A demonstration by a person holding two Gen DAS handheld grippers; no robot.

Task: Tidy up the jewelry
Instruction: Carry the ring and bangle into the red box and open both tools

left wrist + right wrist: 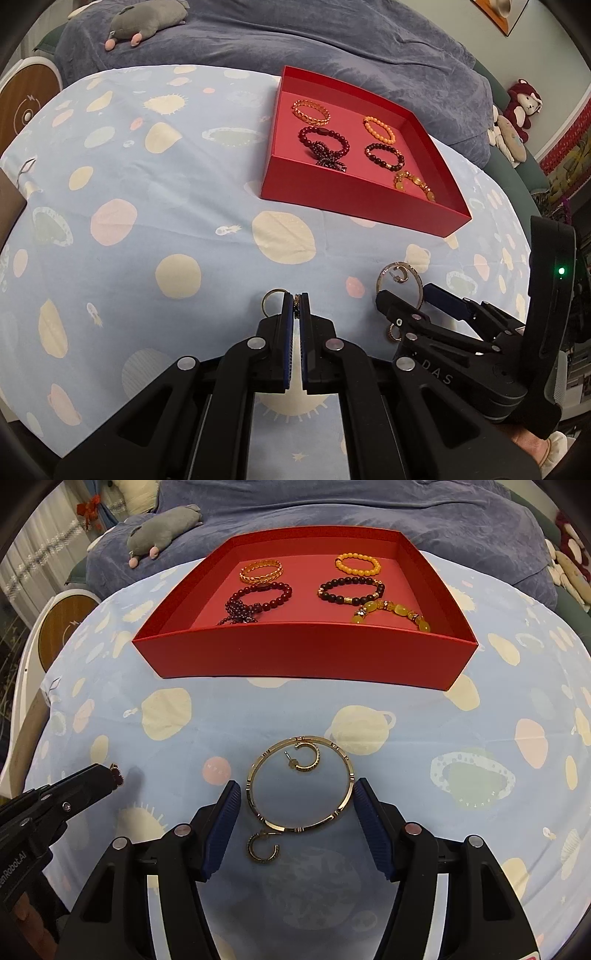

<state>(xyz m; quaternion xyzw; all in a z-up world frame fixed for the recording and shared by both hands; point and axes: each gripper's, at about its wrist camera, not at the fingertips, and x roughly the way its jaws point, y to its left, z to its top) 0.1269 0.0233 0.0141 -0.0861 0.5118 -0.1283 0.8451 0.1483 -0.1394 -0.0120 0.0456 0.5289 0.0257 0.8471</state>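
1. Right gripper [295, 794]: lower centre of the right wrist view. Jaws spread to either side of the gold bangle [301, 783]; the right pad sits at the rim, the left pad just beside it, and neither presses. Nothing is held.
2. Gold bangle: flat on the planet-print cloth [443, 738], centre frame, in front of the red box [295, 653].
3. Hoop earrings, two: one [304, 757] lies inside the bangle's ring, upper part; the other [263, 847] lies just below the rim, between the jaws.
4. Left gripper [295, 306]: lower centre of the left wrist view. Jaws pressed together, pinching a small dark beaded ring [296, 305]. A plain gold ring [271, 300] lies just left of its tip.
5. Red box: upper centre of both views, holding six bracelets in two columns; bare floor remains at its near left.
6. Step in hand, judged: taking up the bangle.
7. Handling notes: close squarely across the widest part, pads low against the cloth. The thin, smooth rim may slip or flip upward. Keep the lower earring out of the jaws. Lift straight up so the inner earring stays behind on the cloth.
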